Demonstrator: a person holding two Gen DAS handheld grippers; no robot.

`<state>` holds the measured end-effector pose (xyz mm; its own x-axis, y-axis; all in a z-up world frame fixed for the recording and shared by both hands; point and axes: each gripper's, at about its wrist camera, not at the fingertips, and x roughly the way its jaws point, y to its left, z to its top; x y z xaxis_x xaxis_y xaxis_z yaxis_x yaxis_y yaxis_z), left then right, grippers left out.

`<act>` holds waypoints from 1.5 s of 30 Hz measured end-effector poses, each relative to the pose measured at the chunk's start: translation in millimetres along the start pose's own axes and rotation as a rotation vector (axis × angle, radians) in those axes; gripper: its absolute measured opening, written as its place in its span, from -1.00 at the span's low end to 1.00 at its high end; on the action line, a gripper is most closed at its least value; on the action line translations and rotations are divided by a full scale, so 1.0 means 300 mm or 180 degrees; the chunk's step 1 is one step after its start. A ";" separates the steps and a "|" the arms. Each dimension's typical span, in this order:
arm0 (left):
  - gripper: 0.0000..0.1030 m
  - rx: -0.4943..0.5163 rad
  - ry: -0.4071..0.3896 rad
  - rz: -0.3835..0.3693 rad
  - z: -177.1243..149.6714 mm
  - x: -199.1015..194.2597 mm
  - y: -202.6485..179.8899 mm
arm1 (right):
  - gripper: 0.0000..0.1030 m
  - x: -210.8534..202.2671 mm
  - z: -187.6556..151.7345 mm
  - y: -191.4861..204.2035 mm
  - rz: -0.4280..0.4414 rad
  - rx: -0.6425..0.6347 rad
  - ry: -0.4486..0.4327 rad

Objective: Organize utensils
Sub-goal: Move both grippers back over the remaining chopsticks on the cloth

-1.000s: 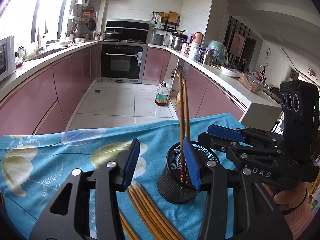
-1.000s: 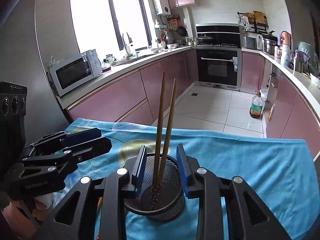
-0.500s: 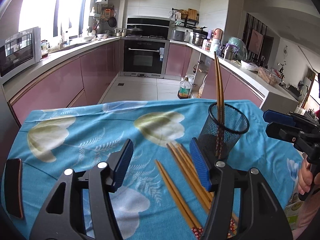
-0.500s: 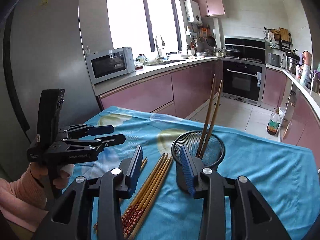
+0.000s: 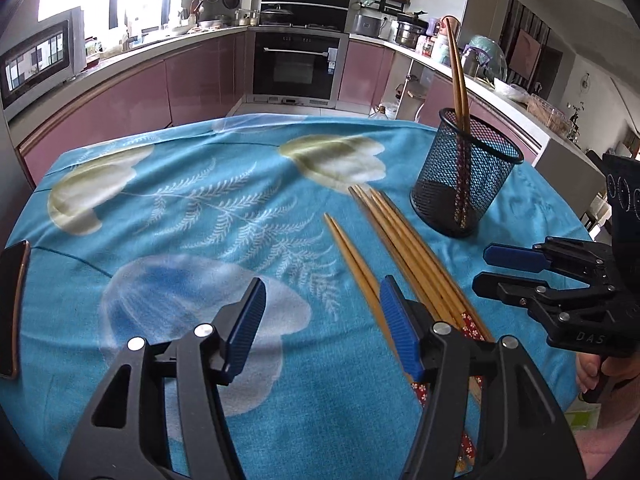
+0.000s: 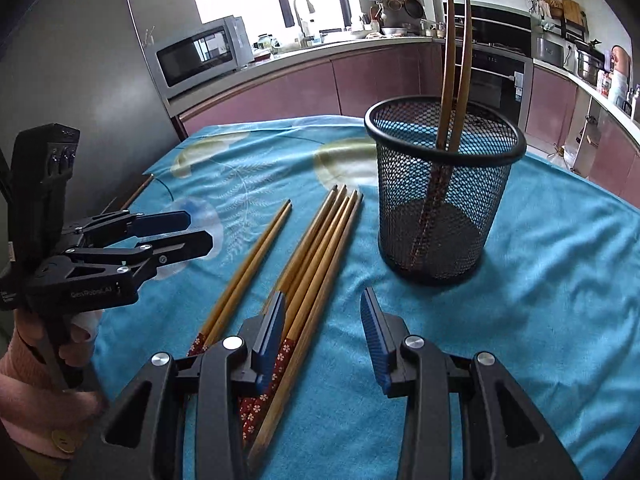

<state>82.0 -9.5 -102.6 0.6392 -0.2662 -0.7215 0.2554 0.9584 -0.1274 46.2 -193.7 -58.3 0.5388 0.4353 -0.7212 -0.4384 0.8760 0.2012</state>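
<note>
A black mesh cup (image 5: 466, 178) (image 6: 442, 196) stands upright on the blue floral cloth with two chopsticks (image 6: 456, 60) leaning inside. Several loose wooden chopsticks (image 5: 404, 248) (image 6: 316, 252) lie on the cloth beside it, a separate pair (image 5: 354, 264) (image 6: 248, 272) next to them. My left gripper (image 5: 322, 326) is open and empty, above the cloth at the near ends of the loose chopsticks. My right gripper (image 6: 322, 336) is open and empty, just in front of the cup, its left finger over the chopstick bundle.
The table (image 5: 160, 208) is covered by the blue cloth. A dark flat object with a copper edge (image 5: 12, 304) lies at its left edge. Kitchen counters, an oven and a microwave (image 6: 196, 56) stand behind.
Both grippers have pulled back from the cup toward the near side of the table. The loose chopsticks on the cloth are now in full view. The two chopsticks stay in the cup.
</note>
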 end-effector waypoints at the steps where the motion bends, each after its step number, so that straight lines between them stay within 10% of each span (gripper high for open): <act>1: 0.14 0.0007 0.0022 -0.0016 -0.005 0.004 -0.009 | -0.28 0.005 -0.006 0.001 -0.0027 -0.0001 0.0014; 45: -0.01 0.0167 0.0328 -0.0008 -0.045 0.076 -0.055 | -0.28 0.062 -0.023 0.007 -0.0276 -0.0019 0.0112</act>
<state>82.6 -29.9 -126.2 0.5611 -0.2542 -0.7877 0.2963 0.9503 -0.0956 50.2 -185.2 -75.9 0.5493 0.3502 -0.7587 -0.3956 0.9087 0.1331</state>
